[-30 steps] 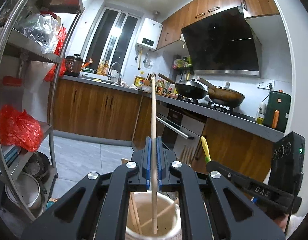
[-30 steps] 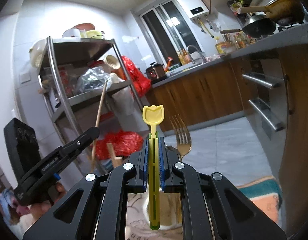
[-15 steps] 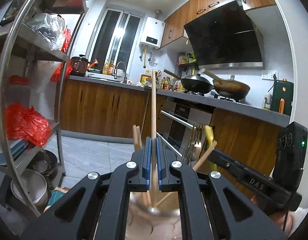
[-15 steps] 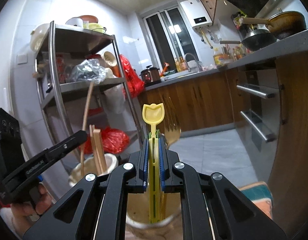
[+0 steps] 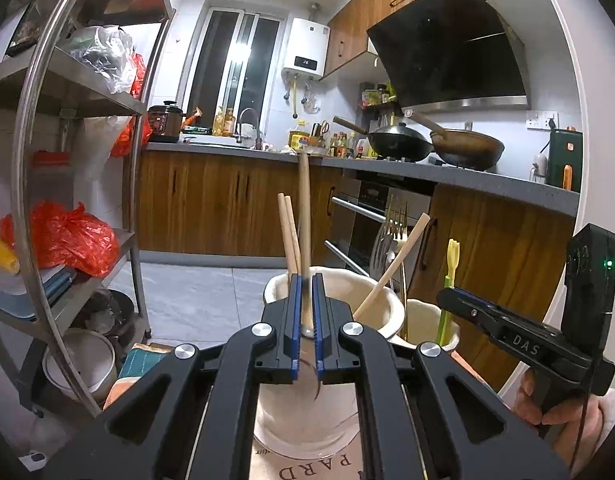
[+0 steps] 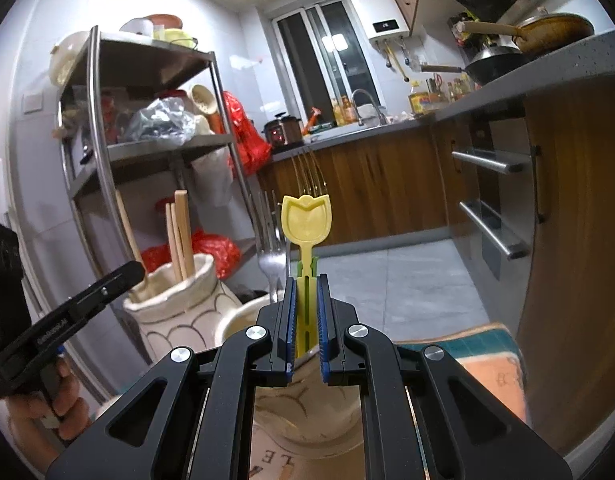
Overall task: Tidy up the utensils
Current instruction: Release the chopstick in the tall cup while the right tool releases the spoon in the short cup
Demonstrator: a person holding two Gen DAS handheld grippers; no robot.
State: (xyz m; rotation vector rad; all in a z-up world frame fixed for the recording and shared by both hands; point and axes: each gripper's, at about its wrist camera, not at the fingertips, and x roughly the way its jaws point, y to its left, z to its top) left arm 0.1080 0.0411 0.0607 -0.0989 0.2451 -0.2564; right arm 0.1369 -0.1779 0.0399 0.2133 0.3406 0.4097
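Note:
My left gripper (image 5: pixel 306 312) is shut on a long wooden-handled utensil (image 5: pixel 304 208) whose lower end is inside a cream ceramic jar (image 5: pixel 371 300). That jar also holds wooden chopsticks (image 5: pixel 288 232). My right gripper (image 6: pixel 306 312) is shut on a yellow tulip-shaped plastic spoon (image 6: pixel 306 222), lowered into a second cream jar (image 6: pixel 235 320) that holds metal forks (image 6: pixel 273 252). The right gripper shows in the left wrist view (image 5: pixel 459 300) with the yellow spoon (image 5: pixel 451 256). The chopstick jar (image 6: pixel 175 304) stands left in the right wrist view.
A steel shelf rack (image 5: pixel 39 184) with red bags (image 5: pixel 71 236) stands left. Wooden kitchen cabinets (image 5: pixel 219 208) and an oven (image 5: pixel 371 216) run behind, with woks (image 5: pixel 399 144) on the counter. The jars stand on a printed mat (image 5: pixel 307 468).
Both grippers have come down. The wooden utensil has sunk deeper into its jar and the yellow spoon has gone down into the fork jar. The jars now show closer and higher.

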